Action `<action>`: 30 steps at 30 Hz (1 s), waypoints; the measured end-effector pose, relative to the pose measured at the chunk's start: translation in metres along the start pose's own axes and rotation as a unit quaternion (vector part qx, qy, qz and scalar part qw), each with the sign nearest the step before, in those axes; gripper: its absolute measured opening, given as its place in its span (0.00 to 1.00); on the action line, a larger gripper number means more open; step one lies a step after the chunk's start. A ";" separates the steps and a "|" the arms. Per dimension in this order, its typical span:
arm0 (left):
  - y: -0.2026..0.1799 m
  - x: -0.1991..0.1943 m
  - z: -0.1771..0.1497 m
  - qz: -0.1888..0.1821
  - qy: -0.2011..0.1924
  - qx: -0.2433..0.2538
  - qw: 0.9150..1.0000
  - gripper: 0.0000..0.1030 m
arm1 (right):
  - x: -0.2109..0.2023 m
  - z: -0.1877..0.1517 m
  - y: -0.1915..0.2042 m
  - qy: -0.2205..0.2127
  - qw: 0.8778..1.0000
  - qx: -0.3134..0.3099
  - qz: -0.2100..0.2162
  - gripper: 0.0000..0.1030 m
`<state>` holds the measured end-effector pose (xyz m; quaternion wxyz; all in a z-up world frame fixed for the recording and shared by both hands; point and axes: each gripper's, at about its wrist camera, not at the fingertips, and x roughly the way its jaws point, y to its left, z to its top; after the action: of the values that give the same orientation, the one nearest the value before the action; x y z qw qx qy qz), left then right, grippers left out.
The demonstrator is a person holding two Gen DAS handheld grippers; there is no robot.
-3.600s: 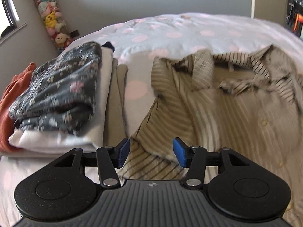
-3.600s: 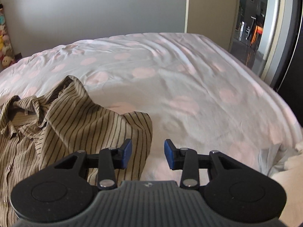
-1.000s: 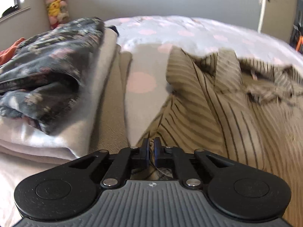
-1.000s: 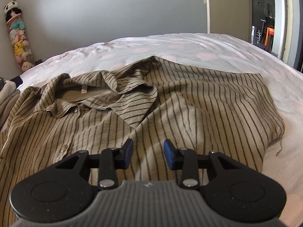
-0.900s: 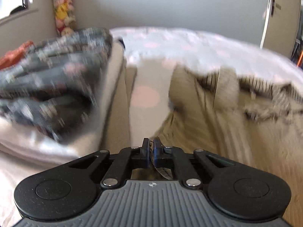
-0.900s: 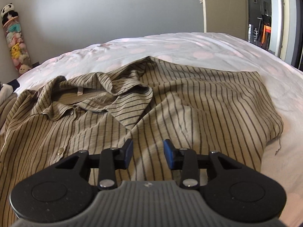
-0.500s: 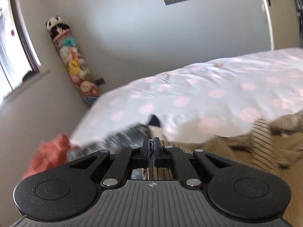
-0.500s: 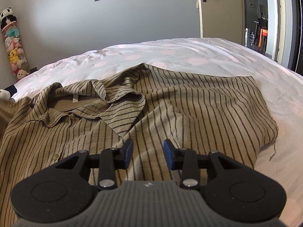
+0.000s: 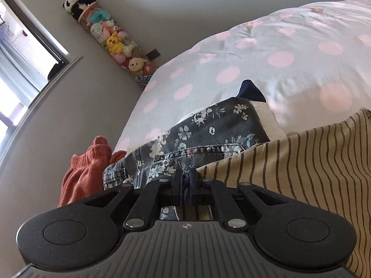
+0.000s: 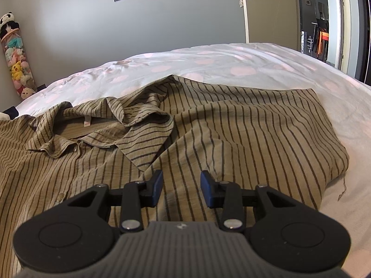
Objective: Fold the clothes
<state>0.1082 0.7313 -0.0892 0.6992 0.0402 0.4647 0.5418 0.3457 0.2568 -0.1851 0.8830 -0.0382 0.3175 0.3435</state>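
1. Across the spotted bed point(image 10: 255, 69): striped shirt point(image 10: 231, 134) spread front-up, collar rumpled toward the far left, right half lying mostly flat, one lower corner trailing a loose thread.
2. Left of the shirt: stack of folded clothes point(image 9: 208, 129), floral denim on top, white layer beneath, orange garment point(image 9: 85, 169) beside it.
3. Left gripper point(image 9: 184, 185): raised and tilted, pinched tight on an edge of the striped shirt, cloth hanging away to the right of the fingers; grip point itself mostly hidden by the fingers.
4. Right gripper point(image 10: 181, 188): fingers spread wide, empty, poised just above the shirt's middle, fabric directly between and below the tips; contact not determinable.
5. Judged step: carrying the left side over toward the centre. For a clean fold: keep the lifted edge taut, move it parallel to the stripes, pin the fold line with the right gripper, lay it down before releasing.
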 end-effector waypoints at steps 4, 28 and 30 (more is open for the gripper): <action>0.013 -0.022 0.003 -0.013 -0.025 -0.017 0.999 0.38 | 0.002 0.001 0.002 -0.004 1.000 -0.006 0.002 0.38; -0.191 -0.109 0.036 -0.307 -0.073 0.027 0.948 0.48 | 0.042 0.076 0.067 -0.003 0.974 -0.190 0.122 0.38; -0.210 -0.096 0.039 -0.307 -0.063 0.034 0.949 0.48 | 0.061 0.080 0.074 0.004 0.969 -0.211 0.125 0.38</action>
<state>0.2880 0.5867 -0.1266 0.8579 -0.0467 0.4274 0.2813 0.3761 0.3713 -0.1461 0.8039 -0.1854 0.2435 0.5100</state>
